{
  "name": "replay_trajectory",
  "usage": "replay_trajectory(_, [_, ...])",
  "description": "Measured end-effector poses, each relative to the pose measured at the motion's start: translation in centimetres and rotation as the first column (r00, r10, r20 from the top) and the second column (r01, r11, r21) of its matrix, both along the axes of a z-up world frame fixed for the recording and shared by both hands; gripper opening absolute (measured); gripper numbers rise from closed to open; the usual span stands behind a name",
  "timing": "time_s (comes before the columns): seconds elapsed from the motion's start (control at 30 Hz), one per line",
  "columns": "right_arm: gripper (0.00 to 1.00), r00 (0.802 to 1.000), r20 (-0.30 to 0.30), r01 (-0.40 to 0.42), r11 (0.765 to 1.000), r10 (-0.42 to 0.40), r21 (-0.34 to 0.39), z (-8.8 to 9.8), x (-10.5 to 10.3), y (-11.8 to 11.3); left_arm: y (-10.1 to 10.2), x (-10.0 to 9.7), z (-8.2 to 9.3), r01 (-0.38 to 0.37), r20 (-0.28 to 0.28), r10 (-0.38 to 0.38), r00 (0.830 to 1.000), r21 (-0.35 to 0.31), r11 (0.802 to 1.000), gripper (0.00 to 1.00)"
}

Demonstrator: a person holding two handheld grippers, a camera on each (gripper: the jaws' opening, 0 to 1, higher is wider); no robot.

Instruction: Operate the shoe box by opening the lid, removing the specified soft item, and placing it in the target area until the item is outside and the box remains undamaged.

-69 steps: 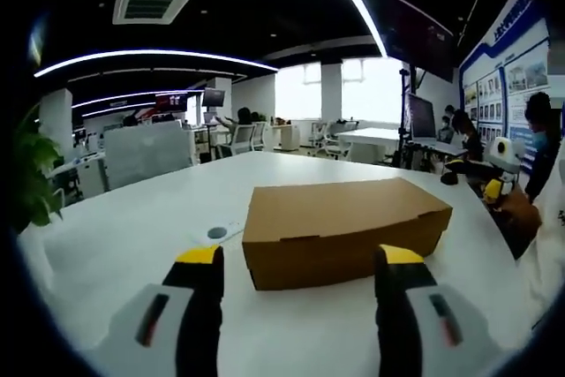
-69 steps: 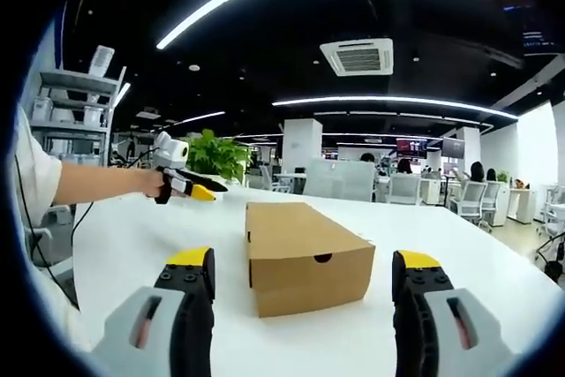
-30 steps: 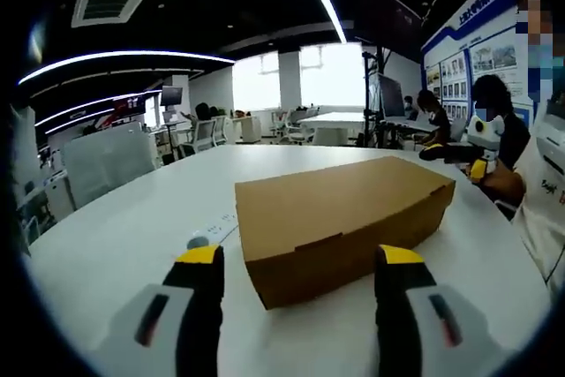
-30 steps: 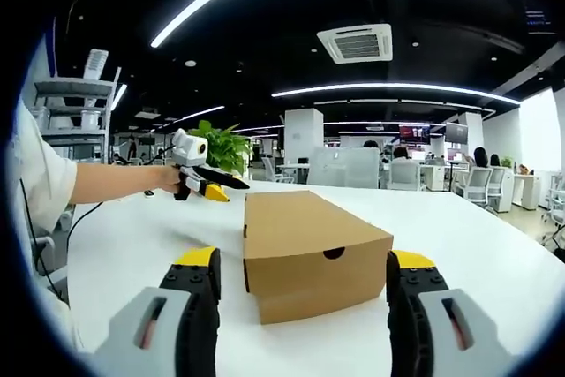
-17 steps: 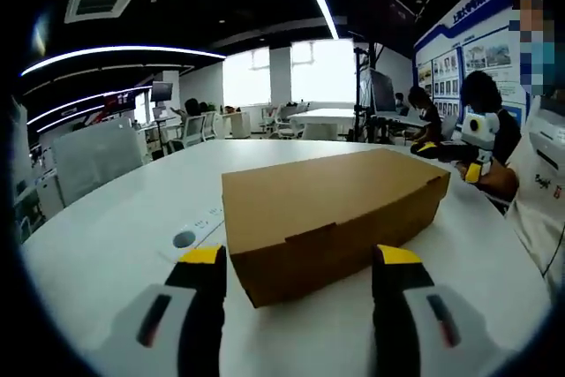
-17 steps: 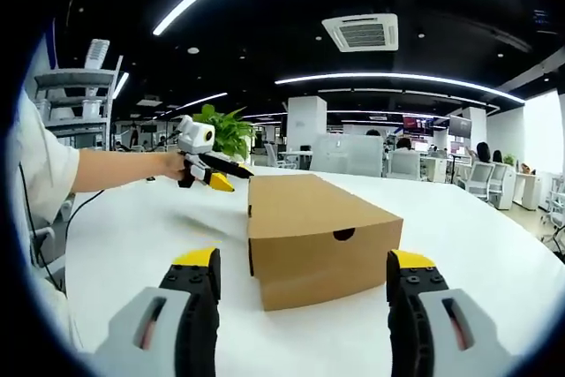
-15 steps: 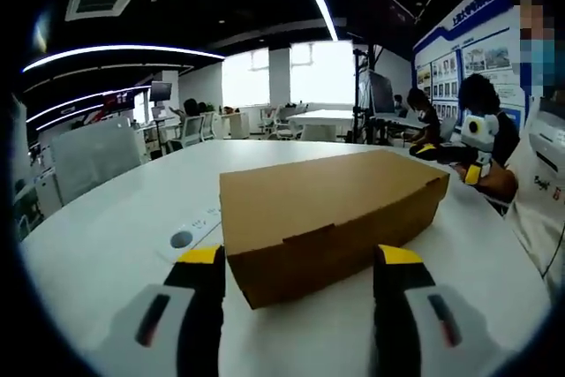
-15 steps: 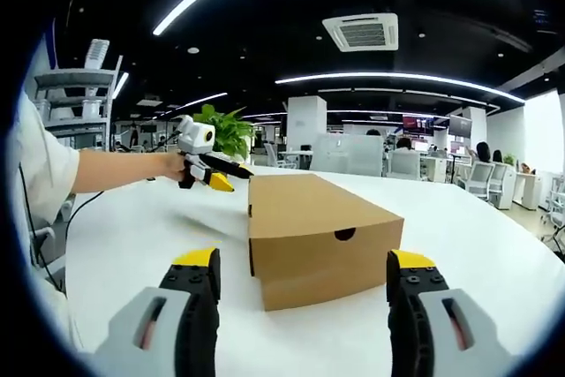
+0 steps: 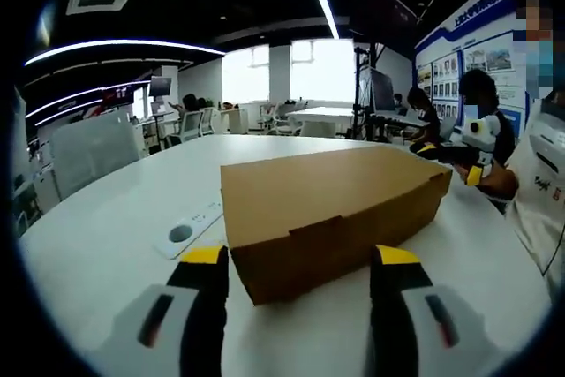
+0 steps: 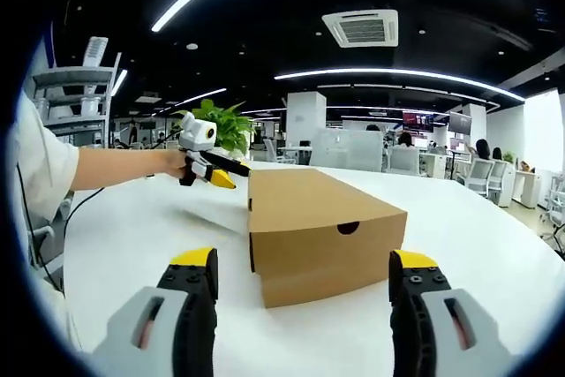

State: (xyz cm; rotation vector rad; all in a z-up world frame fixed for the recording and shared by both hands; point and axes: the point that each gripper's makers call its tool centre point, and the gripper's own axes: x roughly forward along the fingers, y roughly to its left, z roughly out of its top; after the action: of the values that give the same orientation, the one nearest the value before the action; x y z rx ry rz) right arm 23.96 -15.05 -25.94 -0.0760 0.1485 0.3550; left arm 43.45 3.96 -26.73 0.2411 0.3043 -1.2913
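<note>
Desk [image 9: 106, 218]: white, broad, rounded edge; carries all items listed.

Shoe box [image 9: 331, 209]: brown cardboard, lid shut, lying flat toward the middle of the desk. A small tab sits on its long side in the left gripper view; a finger notch [image 10: 348, 228] marks its short end in the right gripper view.

Remote-like white strip [image 9: 187, 228]: flat on the desk, just beside the box's corner, apart from it.

Surroundings: potted plant [image 10: 222, 137] beyond the desk's far edge; office chairs and partitions behind; shelving [image 10: 75, 108] at one side; a wall board with blue trim [image 9: 472, 33]; seated people past the far desk edge.

Left gripper [image 9: 298, 258]: jaws spread wide, holding nothing, yellow tips level with the box's long side and straddling it without touching. In the right gripper view it is held by a bare forearm, hovering near the box's far corner.

Right gripper [image 10: 304, 261]: jaws spread wide, empty, facing the box's short end, clear of it.
</note>
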Motion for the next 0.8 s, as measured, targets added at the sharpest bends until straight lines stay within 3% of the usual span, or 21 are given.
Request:
replay_trajectory(0.17, [0.84,1.0,-0.011,-0.004,1.0,0.004,0.017,-0.2,0.1,0.1,-0.3,0.4,0.8,0.001,0.0,-0.001,1.0,-0.022,1.0,0.67])
replay_trajectory(0.23, [0.84,1.0,-0.015,-0.011,1.0,0.011,0.018,-0.3,0.1,0.2,-0.7,0.1,1.4,0.009,-0.044,-0.012,0.999,-0.07,0.998,0.68])
replay_trajectory(0.37, [0.84,1.0,-0.012,-0.018,0.999,0.018,0.028,-0.2,0.1,0.5,-0.5,0.5,1.4,0.016,-0.046,-0.019,0.999,-0.058,0.998,0.68])
replay_trajectory(0.53, [0.85,1.0,-0.014,-0.011,1.0,0.011,0.028,-0.4,0.2,0.5,-0.5,0.4,1.1,0.032,-0.008,-0.032,0.999,-0.024,0.999,0.67])
replay_trajectory(0.67, [0.86,1.0,-0.017,-0.007,1.0,0.007,-0.02,-0.5,0.2,0.6,-0.3,0.5,1.1,0.037,-0.009,-0.037,0.999,-0.042,0.998,0.65])
replay_trajectory(0.8, [0.87,1.0,-0.007,-0.001,1.0,0.001,-0.007,-0.2,0.4,0.4,-0.4,0.9,1.2,0.027,-0.01,-0.027,1.0,-0.047,0.999,0.62])
